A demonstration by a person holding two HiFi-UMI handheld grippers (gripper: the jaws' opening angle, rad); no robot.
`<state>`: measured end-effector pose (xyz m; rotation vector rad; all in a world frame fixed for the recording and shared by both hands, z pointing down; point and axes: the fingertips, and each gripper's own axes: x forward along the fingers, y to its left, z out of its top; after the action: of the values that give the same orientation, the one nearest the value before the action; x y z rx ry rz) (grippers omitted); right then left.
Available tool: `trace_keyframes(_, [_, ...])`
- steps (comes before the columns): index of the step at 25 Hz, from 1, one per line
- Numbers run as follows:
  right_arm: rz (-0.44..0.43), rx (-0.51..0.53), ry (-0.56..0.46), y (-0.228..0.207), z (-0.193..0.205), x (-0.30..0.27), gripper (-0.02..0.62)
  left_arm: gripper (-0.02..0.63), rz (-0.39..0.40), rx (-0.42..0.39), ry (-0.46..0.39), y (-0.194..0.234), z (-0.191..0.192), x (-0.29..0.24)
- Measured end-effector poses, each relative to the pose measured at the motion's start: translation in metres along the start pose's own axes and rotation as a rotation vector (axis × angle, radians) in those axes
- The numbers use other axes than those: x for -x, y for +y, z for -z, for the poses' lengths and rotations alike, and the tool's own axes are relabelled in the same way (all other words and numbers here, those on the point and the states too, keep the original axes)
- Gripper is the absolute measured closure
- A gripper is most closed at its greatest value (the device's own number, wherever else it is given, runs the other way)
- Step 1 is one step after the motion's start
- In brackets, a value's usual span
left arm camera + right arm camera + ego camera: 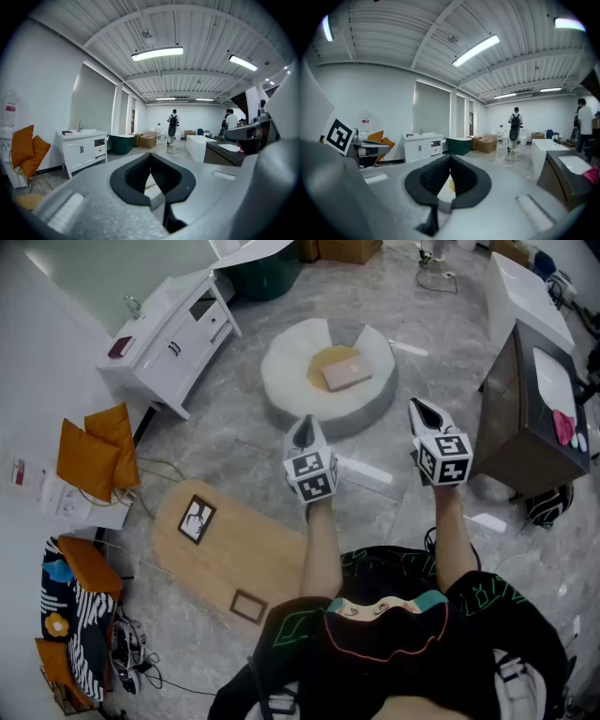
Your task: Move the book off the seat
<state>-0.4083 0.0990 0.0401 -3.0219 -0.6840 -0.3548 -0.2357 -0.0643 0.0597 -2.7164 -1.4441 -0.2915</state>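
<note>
A pinkish book [345,374] lies flat on the yellow centre of a round white seat [281,367] on the floor ahead of me. My left gripper [302,428] is held just short of the seat's near rim, jaws shut and empty. Off to the right of the seat, my right gripper [418,410] is also shut with nothing in it. In the left gripper view the closed jaws [150,157] point level across the room; the book does not show there. The right gripper view shows its shut jaws [450,160] with a sliver of the yellow cushion [451,185] behind them.
A white vanity cabinet [173,329] stands at the left, and a dark basin cabinet [530,413] close on the right. A wooden board [225,554] lies on the floor by my left arm. Orange cushions [94,451] and a green tub [267,273] stand further off. People [173,123] stand far away.
</note>
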Motion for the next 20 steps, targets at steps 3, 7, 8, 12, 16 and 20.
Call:
trace_keyframes(3, [-0.014, 0.016, -0.001, 0.001, -0.004, -0.002, 0.592, 0.595, 0.003, 0.017, -0.015, 0.003, 0.000, -0.006])
trace_keyframes(7, [-0.022, 0.043, -0.002, -0.005, -0.007, 0.003, 0.592, 0.595, 0.012, 0.031, 0.017, -0.002, 0.020, -0.011])
trace_keyframes(8, [-0.021, 0.046, 0.002, -0.007, -0.006, 0.004, 0.592, 0.595, 0.018, 0.039, 0.019, -0.005, 0.021, -0.012])
trace_keyframes(12, [0.005, 0.022, -0.023, -0.008, -0.011, 0.000, 0.592, 0.595, 0.048, 0.058, -0.022, -0.008, 0.004, -0.013])
trace_keyframes(16, [0.010, 0.012, -0.026, 0.006, -0.010, -0.006, 0.592, 0.595, 0.067, 0.073, -0.045, -0.003, 0.002, -0.004])
trace_keyframes(20, [-0.003, 0.028, 0.011, 0.012, 0.004, -0.007, 0.592, 0.595, 0.060, 0.116, -0.016, 0.008, 0.015, -0.007])
